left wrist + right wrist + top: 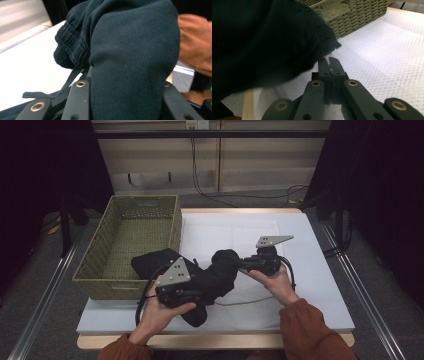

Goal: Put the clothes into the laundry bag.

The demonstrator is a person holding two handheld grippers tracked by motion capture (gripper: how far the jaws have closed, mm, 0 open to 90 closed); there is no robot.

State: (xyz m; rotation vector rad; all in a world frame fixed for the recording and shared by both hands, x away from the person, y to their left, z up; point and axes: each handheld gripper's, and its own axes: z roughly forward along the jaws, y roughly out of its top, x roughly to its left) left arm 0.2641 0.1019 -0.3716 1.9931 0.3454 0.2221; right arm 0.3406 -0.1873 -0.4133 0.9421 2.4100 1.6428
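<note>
Slippage was the risk: garment [210,277] lay bunched on the desk [310,270] beside the basket [130,245], left gripper [125,100] pinching a thick fold, right gripper [329,62] jaws pressed together on a mere edge.

place: looks like a lab recording setup, not a home
table [320,285]: white padded mat, metal rails [365,290] either side
backdrop: black curtains [380,195] at 9 and 3 o'clock
12 o'clock: plain panel wall [260,165], cables [200,175] hanging from an outlet
</note>
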